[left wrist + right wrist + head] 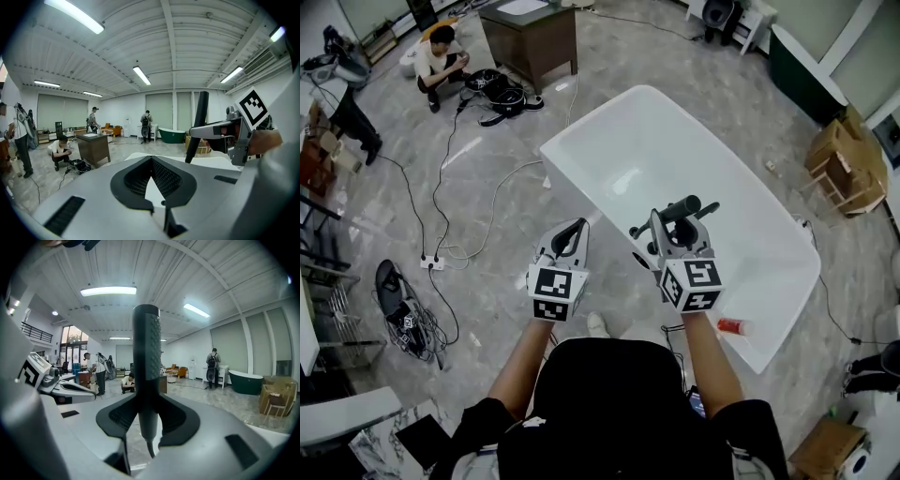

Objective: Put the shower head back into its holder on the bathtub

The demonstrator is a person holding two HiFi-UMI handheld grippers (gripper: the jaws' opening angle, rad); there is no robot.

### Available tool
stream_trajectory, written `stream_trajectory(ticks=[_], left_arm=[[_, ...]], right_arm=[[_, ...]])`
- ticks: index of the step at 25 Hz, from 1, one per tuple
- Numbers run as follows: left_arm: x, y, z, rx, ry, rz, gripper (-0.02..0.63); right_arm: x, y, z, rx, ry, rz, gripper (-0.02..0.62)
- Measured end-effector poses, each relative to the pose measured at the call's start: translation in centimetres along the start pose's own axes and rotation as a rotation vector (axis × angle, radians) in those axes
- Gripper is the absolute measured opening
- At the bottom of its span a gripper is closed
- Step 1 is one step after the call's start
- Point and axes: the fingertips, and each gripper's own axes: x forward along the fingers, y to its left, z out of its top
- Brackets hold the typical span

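The white bathtub (609, 150) lies ahead of me, slanting from the upper middle to the lower right. I cannot make out a holder on it. A black shower head (680, 208) with a textured handle is clamped crosswise in my right gripper (671, 225), which is shut on it above the tub's near side. In the right gripper view the handle (146, 357) stands upright between the pads (115, 416). To its left, my left gripper (572, 234) is shut with nothing in it, over the tub's near rim. The left gripper view shows its jaw tips meeting (151, 158) and the shower head (199, 124) on the right.
A small red object (731, 326) lies on the tub's near right rim. Cables (487, 206) and a power strip (431, 262) trail over the floor at left. A crouching person (441, 56) and a wooden desk (530, 37) are beyond. Cardboard boxes (848, 169) stand at right.
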Motion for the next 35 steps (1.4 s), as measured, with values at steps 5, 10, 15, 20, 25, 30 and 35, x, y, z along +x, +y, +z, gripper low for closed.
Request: stream_trajectory(ticks=[5,10,15,20,25,30,35], left_arm=[[1.5,1.6,-0.8,-0.03,0.022,0.001,0.014],[3.7,1.4,-1.8,-0.036,0.059,-0.002,0.014],[6.6,1.2,-3.5,-0.043,0.107,-0.014,0.014],[10.1,1.0,-5.7,-0.054,0.163,-0.028,0.014],[13.2,0.4,-8.4,-0.074,0.228,-0.038,0.014],[15.9,0.0,-11.6,-0.107,0.296,-0.048,0.014],[18.2,-0.4,-15.1,-0.143,0.348,-0.06,0.014]], right_arm=[[2.3,-0.4,-1.4,0.006,0.034,-0.011,0.143],[3.7,-2.0,-3.1,0.014,0.076,-0.018,0.143],[5.8,-4.0,-5.3,0.029,0.132,-0.015,0.143],[8.4,-6.2,-8.0,0.05,0.196,-0.007,0.143],[10.5,-8.0,-11.1,0.061,0.269,0.012,0.143],[12.6,-9.4,-14.8,0.085,0.343,0.034,0.143],[14.5,-10.4,-18.5,0.075,0.406,0.045,0.143]])
